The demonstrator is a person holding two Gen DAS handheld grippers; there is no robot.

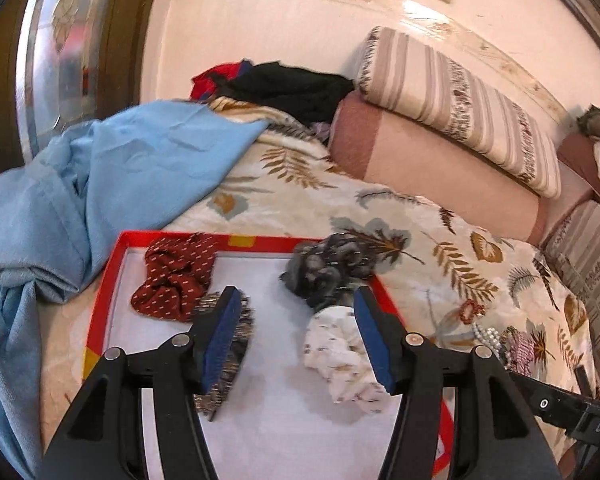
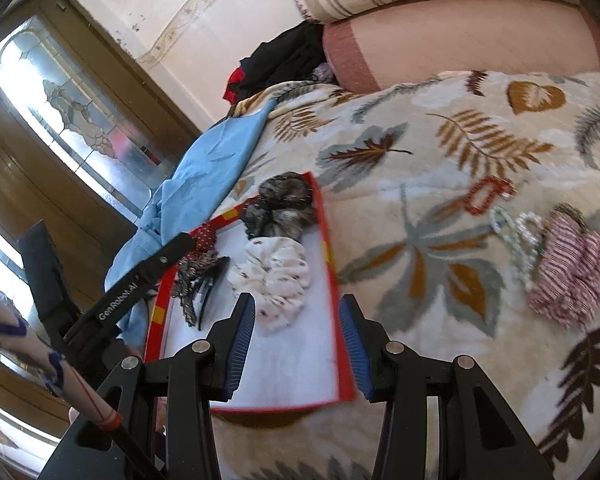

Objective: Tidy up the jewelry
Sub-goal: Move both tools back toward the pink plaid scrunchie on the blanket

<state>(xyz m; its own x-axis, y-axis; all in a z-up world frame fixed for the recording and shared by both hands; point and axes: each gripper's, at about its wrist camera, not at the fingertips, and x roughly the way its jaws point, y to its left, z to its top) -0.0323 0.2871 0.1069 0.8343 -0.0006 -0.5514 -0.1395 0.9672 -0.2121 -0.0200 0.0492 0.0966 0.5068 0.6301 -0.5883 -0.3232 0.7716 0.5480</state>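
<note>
A red-rimmed tray [image 1: 112, 268] with a white floor lies on the bed. In it are a maroon dotted scrunchie [image 1: 172, 276], a dark grey scrunchie [image 1: 324, 268], a white floral scrunchie [image 1: 340, 360] and a glittery hair clip [image 1: 224, 364]. My left gripper [image 1: 297, 294] hangs open over the tray, the clip behind its left finger, the white scrunchie by its right; its pads touch nothing. My right gripper [image 2: 297, 300] stands open above the tray's right rim [image 2: 332, 264], holding nothing. On the blanket to the right lie a red clip [image 2: 486, 196], a pearl bracelet [image 2: 516, 240] and a pink striped scrunchie [image 2: 568, 276].
A light blue cloth [image 1: 100, 184] is bunched at the tray's left. Bolster pillows [image 1: 440, 152] and dark clothes [image 1: 292, 88] lie along the wall behind. A glass-panelled door [image 2: 80, 120] stands at the left. A patterned sleeve [image 2: 40, 356] shows at the lower left of the right wrist view.
</note>
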